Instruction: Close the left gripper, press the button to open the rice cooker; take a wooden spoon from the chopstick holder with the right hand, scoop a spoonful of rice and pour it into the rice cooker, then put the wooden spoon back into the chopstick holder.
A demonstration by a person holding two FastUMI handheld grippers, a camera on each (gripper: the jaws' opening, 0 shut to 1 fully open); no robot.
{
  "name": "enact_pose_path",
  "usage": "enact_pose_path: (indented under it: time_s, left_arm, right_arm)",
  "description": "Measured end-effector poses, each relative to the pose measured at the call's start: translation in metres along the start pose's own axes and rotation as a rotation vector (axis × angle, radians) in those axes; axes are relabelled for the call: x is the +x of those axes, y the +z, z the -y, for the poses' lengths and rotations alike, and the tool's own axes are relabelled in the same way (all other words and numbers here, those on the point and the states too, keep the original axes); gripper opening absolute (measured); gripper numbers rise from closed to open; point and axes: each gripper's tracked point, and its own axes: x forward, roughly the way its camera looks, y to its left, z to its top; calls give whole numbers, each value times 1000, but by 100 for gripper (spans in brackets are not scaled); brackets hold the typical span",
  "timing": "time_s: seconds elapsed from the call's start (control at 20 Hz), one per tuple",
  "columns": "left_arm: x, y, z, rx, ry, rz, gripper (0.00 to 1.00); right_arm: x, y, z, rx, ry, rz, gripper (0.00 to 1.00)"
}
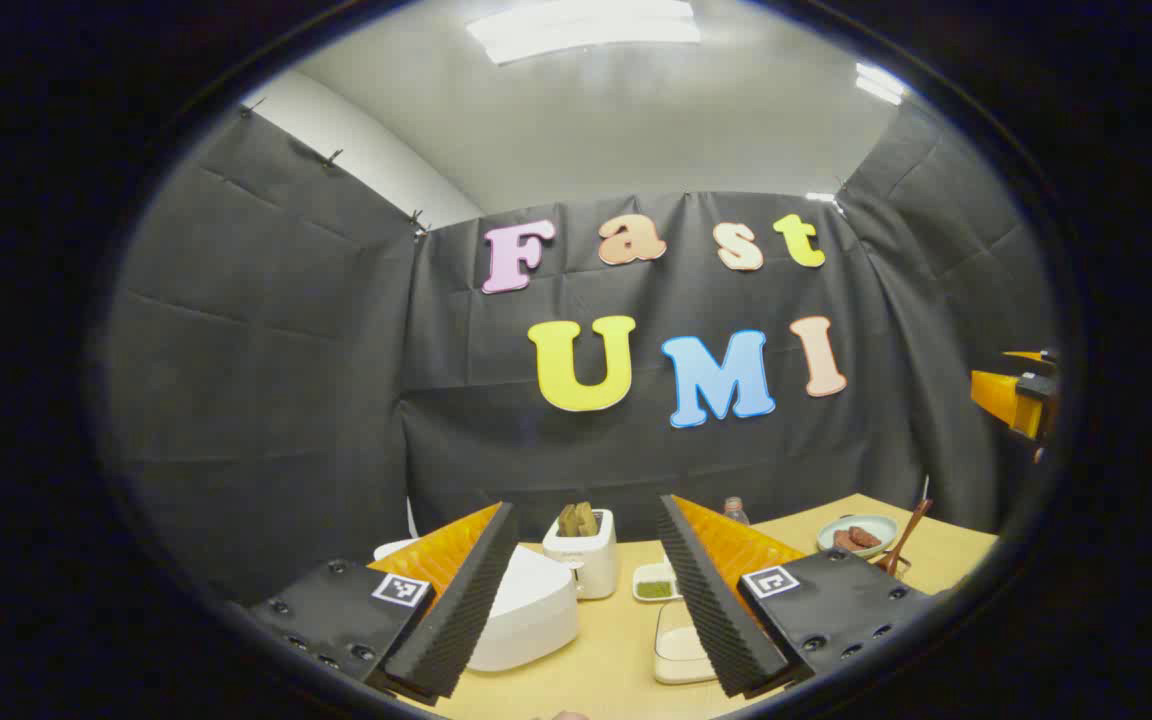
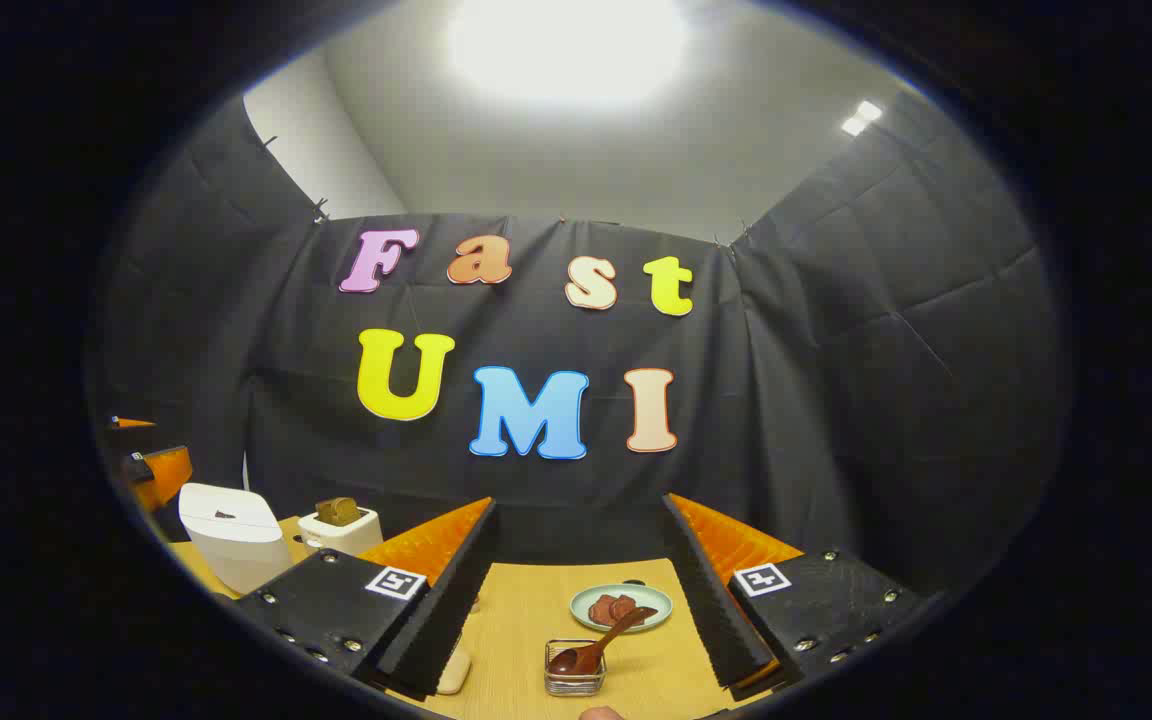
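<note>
Tools, left (image 1: 586, 590) and right (image 2: 581, 590), both gape wide, apparently holding nothing above the table (image 2: 526, 610).

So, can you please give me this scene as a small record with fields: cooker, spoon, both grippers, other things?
rice cooker: white rice cooker, lid shut, on the wooden table
wooden spoon: wooden spoon leaning in the chopstick holder
left gripper: left gripper open, above the table
right gripper: right gripper open, holder between its fingers, farther off
other: toaster, plate
</note>
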Motion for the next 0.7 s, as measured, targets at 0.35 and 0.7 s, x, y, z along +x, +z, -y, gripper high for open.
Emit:
enact_pose_path:
  time_s: [0.35, 0.7]
  left_arm:
    - [-6, 0, -5, 3, 22, -15, 98]
    - [1, 2, -13, 7, 55, -17, 94]
  right_arm:
    - [-5, -8, 7, 4, 2, -17, 96]
    - [4, -12, 2, 10, 26, -18, 96]
